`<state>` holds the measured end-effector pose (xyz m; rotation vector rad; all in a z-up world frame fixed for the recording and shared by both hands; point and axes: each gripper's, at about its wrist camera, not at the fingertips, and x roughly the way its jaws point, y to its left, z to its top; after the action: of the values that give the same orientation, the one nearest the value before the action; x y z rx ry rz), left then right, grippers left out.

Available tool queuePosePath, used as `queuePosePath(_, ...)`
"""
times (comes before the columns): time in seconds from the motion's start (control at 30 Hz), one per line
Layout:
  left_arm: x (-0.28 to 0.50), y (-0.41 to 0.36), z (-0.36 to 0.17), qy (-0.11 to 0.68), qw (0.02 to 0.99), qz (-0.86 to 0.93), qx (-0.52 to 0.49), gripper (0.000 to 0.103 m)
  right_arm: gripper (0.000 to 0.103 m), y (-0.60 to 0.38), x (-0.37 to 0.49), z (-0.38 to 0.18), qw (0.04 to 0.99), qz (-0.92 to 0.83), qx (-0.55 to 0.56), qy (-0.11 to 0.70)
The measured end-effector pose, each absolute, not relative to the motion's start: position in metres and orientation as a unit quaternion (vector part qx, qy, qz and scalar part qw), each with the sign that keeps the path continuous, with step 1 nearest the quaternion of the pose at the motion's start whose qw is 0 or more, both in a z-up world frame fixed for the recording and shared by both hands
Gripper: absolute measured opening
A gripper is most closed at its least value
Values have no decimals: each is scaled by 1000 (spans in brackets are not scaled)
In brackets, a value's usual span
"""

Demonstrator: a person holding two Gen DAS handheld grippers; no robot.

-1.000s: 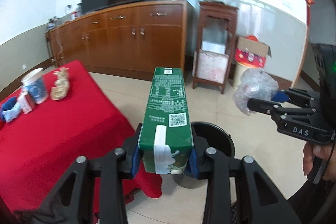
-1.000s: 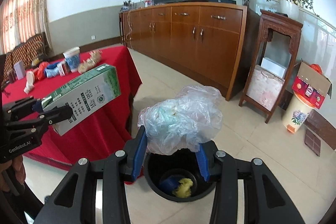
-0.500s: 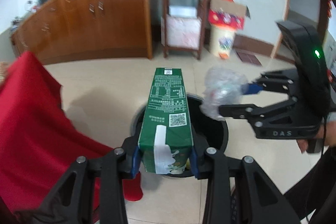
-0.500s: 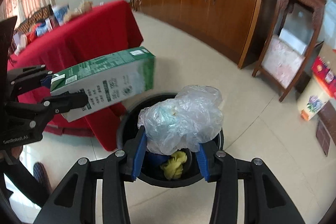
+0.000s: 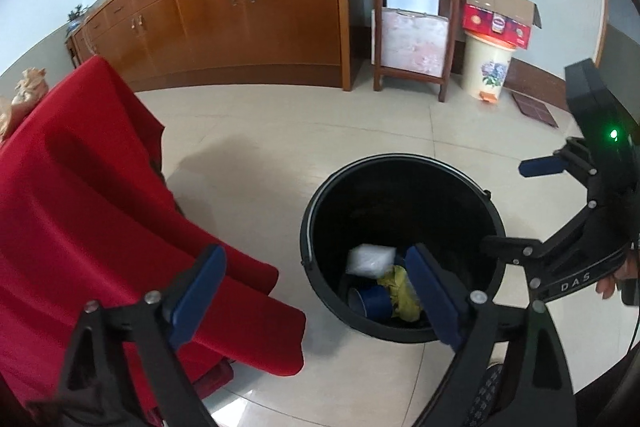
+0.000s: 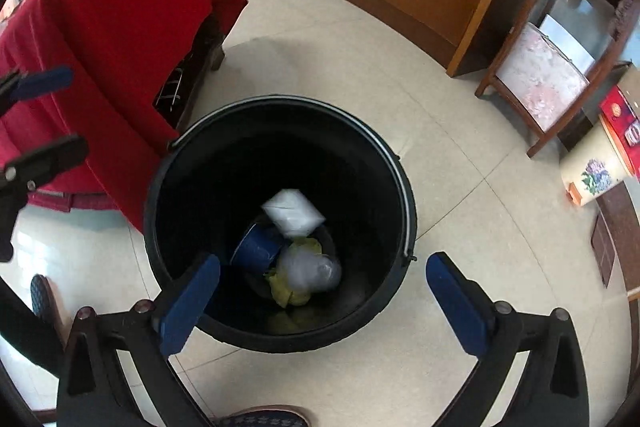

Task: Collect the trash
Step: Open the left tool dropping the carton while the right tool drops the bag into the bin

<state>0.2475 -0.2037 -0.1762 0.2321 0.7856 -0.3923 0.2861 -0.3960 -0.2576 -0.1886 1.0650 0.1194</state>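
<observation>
A black trash bucket (image 5: 320,211) (image 6: 160,195) stands on the tiled floor. Inside lie a white carton end (image 6: 292,213) (image 5: 369,259), a blue cup (image 6: 256,247) (image 5: 370,301), yellow trash (image 6: 290,293) (image 5: 402,291) and a blurred clear plastic bag (image 6: 310,269). My left gripper (image 5: 316,299) is open and empty, just left of the bucket's rim. My right gripper (image 6: 324,303) is open and empty above the bucket's near rim; it also shows at the right of the left wrist view (image 5: 516,207).
A table with a red cloth (image 5: 80,203) (image 6: 112,11) stands close to the left of the bucket. A long wooden cabinet (image 5: 240,11), a wooden stand (image 5: 412,39), a floral bin (image 5: 486,71) with a cardboard box stand along the far wall.
Both grippers have opened. The green carton left my left gripper and the plastic bag left my right gripper; both now lie in the bucket. Both cameras tilted down over the bucket.
</observation>
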Motion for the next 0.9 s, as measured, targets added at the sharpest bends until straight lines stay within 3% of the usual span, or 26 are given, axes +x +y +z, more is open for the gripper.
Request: queuePosePath(0.9, 196, -136, -112, 340, 927, -144, 71, 96, 103, -329, 210, -170, 906, 55, -52, 415)
